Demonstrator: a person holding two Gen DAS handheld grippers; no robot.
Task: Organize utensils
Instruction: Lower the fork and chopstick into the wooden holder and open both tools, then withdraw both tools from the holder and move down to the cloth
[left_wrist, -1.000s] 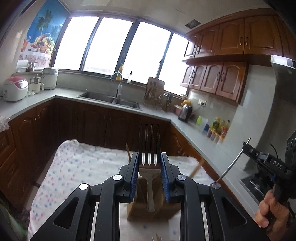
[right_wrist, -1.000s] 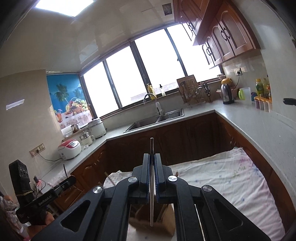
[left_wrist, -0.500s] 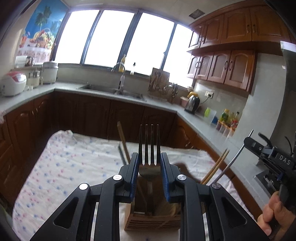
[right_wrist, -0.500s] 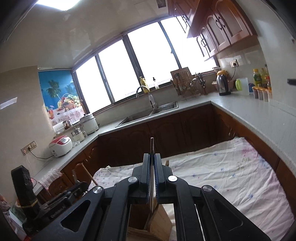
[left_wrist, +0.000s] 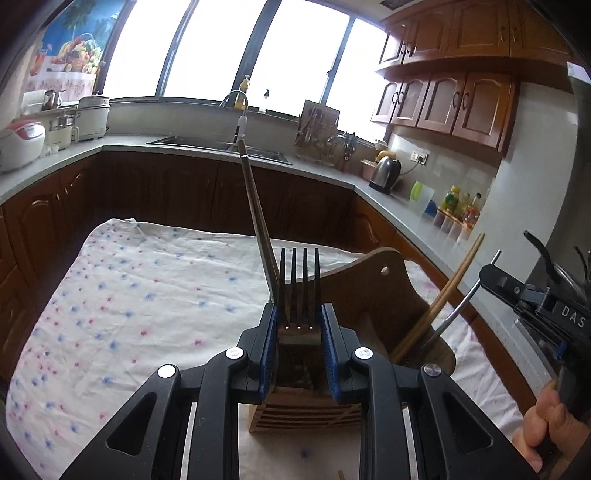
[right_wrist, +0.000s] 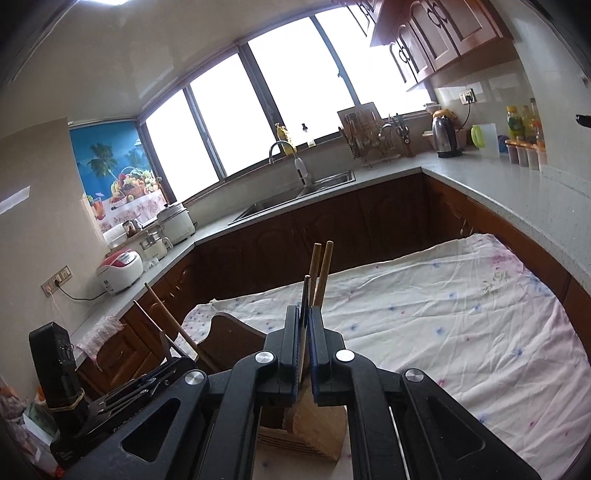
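My left gripper (left_wrist: 298, 326) is shut on a metal fork (left_wrist: 299, 284), tines pointing up, just above a wooden utensil holder (left_wrist: 306, 410) on the cloth-covered table. My right gripper (right_wrist: 305, 325) is shut on a thin metal utensil (right_wrist: 305, 299) seen edge-on, over the same holder (right_wrist: 314, 424); in the left wrist view it is at the right edge (left_wrist: 480, 280), with the utensil's handle (left_wrist: 458, 310) slanting down into the holder. Wooden chopsticks (left_wrist: 439, 299) and a dark chopstick (left_wrist: 258, 229) stand in the holder. Chopsticks (right_wrist: 321, 269) rise behind my right fingers.
A white flowered cloth (left_wrist: 129, 295) covers the table. A wooden board (left_wrist: 373, 288) leans behind the holder. Grey counters (left_wrist: 66, 155) with a sink (left_wrist: 221, 142), rice cookers (left_wrist: 22, 140), a kettle (left_wrist: 386, 173) and bottles (left_wrist: 458, 203) ring the table.
Both grippers have come down closer to the wooden holder, still holding their utensils. The holder and its chopsticks now loom larger in both views.
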